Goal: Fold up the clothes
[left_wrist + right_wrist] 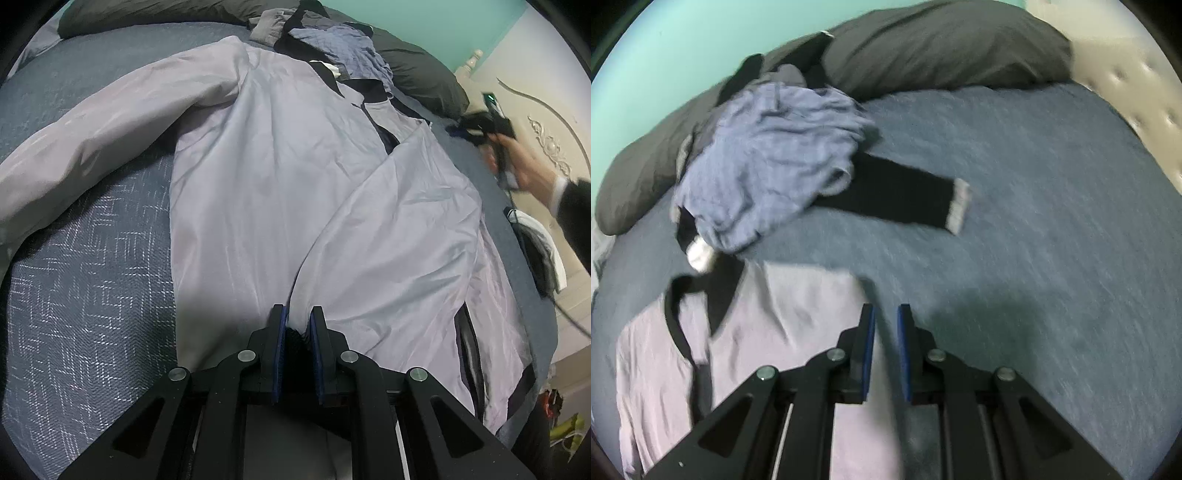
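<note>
You have a bed (pixel 1052 206) covered in a blue-grey woven bedspread (pixel 81 295). Dark grey pillows (pixel 942 44) lie along its far edge, against a mint-green wall (pixel 424 22). A cream headboard (pixel 546 122) with carved scrollwork stands at the right side.

The left tongs (pixel 297 317) point steeply downward, jaws nearly together with only a narrow gap, pinching a bit of dark fabric between the blue pads (pixel 280 332). The right tongs (pixel 885 317) also tilt down, jaws nearly closed on nothing. The right hand (pixel 524 166) grips their handle, dark sleeve (pixel 576 218) behind.
</note>
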Available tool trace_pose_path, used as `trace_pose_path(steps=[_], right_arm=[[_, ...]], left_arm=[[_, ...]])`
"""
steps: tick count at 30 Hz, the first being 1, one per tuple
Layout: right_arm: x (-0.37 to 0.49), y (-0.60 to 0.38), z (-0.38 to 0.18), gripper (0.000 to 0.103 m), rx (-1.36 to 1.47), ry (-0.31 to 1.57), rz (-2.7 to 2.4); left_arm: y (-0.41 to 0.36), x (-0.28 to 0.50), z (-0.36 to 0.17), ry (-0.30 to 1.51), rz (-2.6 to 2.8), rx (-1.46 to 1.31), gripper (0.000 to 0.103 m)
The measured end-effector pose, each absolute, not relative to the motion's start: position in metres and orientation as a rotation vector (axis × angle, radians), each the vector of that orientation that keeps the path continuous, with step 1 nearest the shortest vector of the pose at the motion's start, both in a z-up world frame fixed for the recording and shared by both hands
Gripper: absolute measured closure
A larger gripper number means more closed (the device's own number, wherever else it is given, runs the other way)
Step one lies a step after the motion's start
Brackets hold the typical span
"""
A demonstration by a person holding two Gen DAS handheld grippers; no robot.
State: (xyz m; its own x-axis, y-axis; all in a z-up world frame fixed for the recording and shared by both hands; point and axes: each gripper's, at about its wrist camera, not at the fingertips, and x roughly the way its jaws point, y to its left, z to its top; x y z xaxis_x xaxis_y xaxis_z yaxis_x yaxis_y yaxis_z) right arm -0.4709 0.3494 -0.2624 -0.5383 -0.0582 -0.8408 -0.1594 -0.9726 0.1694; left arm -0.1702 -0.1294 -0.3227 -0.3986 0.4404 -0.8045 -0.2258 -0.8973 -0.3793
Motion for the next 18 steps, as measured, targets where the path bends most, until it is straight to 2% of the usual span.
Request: trace_pose_path(steps=[6, 13, 17, 18], right_arm=[[-0.395, 0.363, -0.257, 0.091, -1.537, 0.38, 2.771], [-0.318, 0.352, -0.261, 0.091, -1.603, 0.502, 2.877], [-0.292, 0.349, -0.27, 0.09, -1.627, 0.436, 2.85], [-0.286, 0.349, -0.273, 0.086, -1.635, 0.404, 2.836]], left_arm=[[-0.129, -0.172, -0.325, -0.291, 2.318, -1.441, 0.089], [-0.126, -0.176, -0.327, -0.295, 2.315, -1.466, 0.089], [-0.126, -0.177, -0.326, -0.309, 2.309, -1.481, 0.088], [-0.125, -0.177, -0.326, -0.305, 2.31, -1.484, 0.088]])
